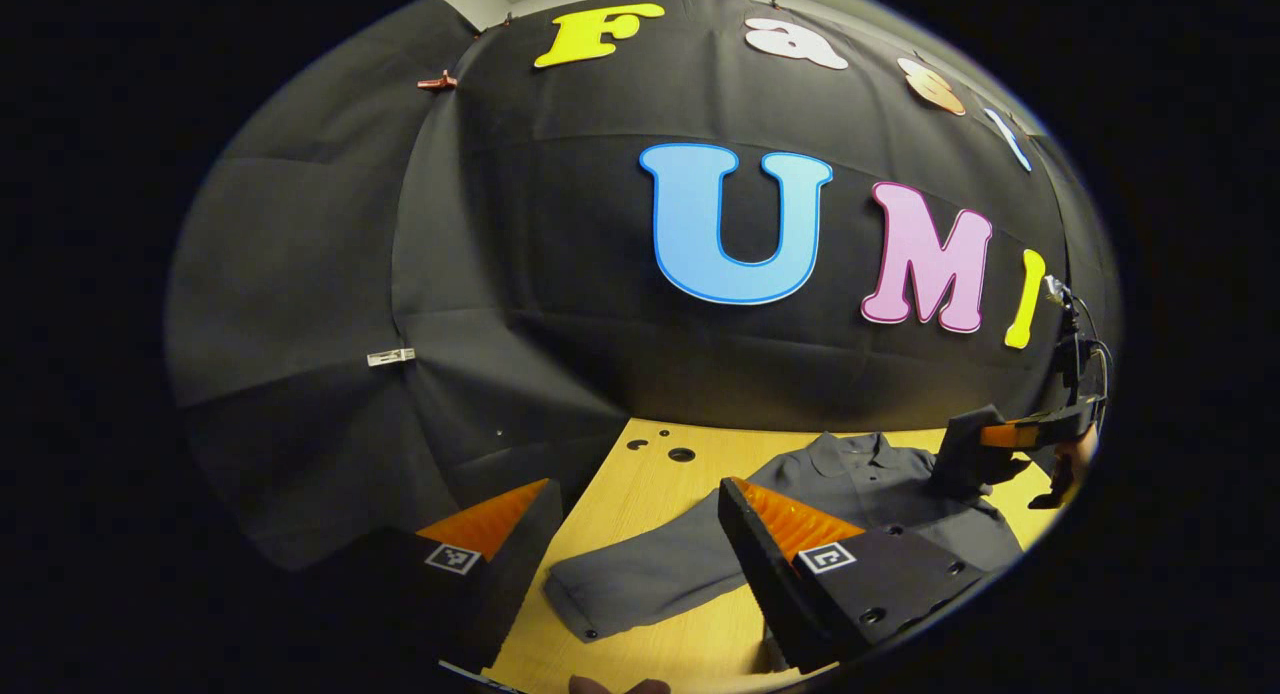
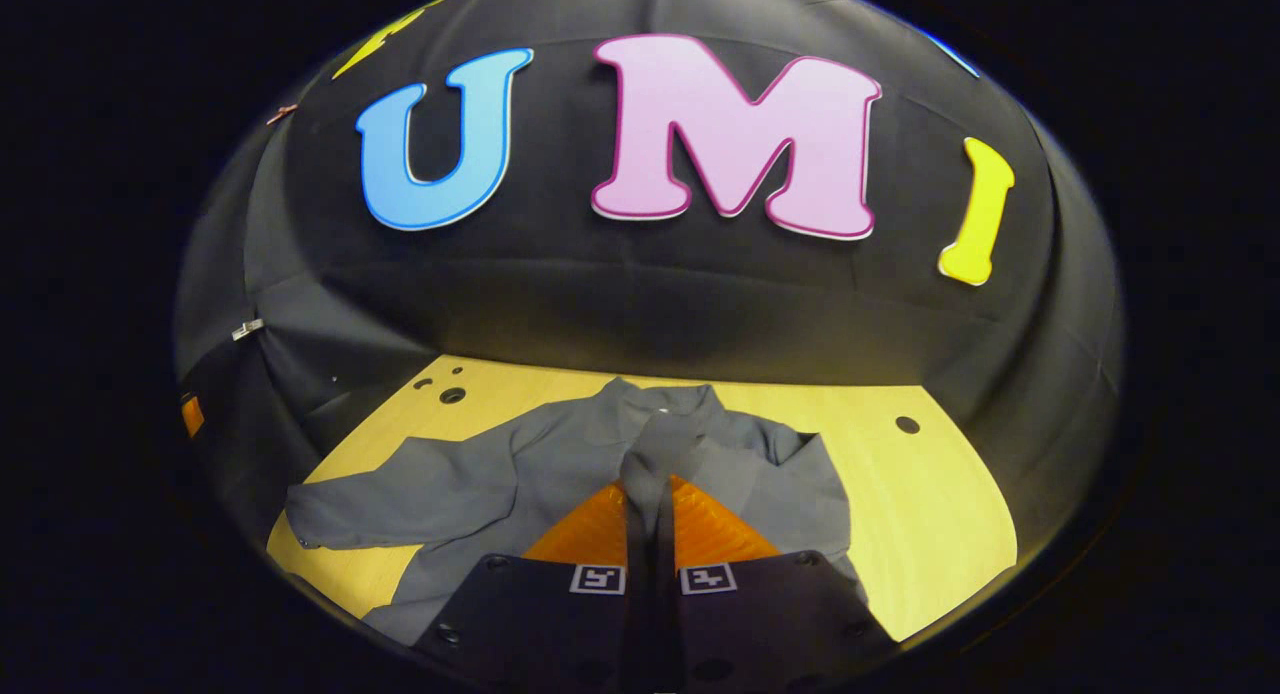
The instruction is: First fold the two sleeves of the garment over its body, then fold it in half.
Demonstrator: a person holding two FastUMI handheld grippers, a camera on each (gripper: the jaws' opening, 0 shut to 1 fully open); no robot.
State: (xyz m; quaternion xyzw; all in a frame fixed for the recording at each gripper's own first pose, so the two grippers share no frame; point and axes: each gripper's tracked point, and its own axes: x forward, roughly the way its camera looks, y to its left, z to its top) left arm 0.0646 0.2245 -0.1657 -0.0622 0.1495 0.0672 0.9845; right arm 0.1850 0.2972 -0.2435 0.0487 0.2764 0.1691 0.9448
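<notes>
My right claw (image 2: 650,494) pinches a sleeve (image 2: 655,454) of the grey shirt (image 2: 500,474), lifted over its body on the wooden surface (image 2: 940,494). My left claw (image 1: 640,534) hangs open above the other sleeve (image 1: 640,574), which lies flat.

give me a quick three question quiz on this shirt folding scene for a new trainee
1. True or false: the left gripper is open.
2. What does the right gripper pinch? A) a sleeve of the grey shirt B) the table edge C) nothing
3. Which sleeve still lies spread on the table?

Key: 1 true. 2 A, cloth stands between its closed fingers. 3 The left sleeve, below the left gripper.
</notes>
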